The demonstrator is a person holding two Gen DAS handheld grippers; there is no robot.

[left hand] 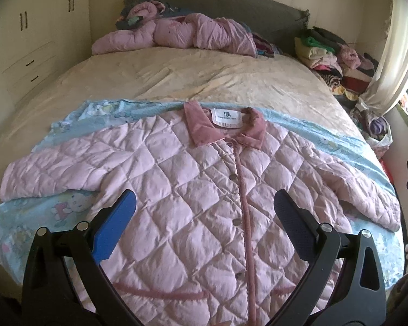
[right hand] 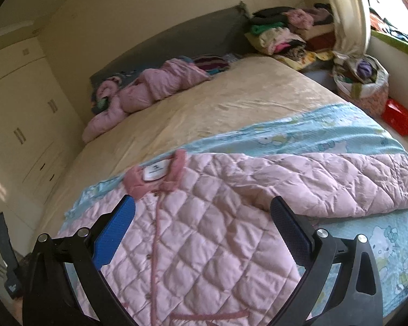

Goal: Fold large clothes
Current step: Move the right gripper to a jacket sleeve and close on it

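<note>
A pale pink diamond-quilted jacket with a darker pink corduroy collar lies face up and buttoned on a light blue cartoon-printed sheet, which covers the near end of a wide bed with a cream cover. Both sleeves are spread outward, the collar pointing toward the grey headboard. The left hand-held gripper hangs above the jacket's chest, its blue and black fingers spread wide apart and holding nothing, with the buttoned placket running between them. The right hand-held gripper hovers over the jacket's front toward the right sleeve, likewise released, its dark finger above where that sleeve meets the body; whether it touches the fabric cannot be told. At the head of the bed lies a crumpled pink padded garment, and a heap of folded clothes sits beside the bed near the cream curtain.
</note>
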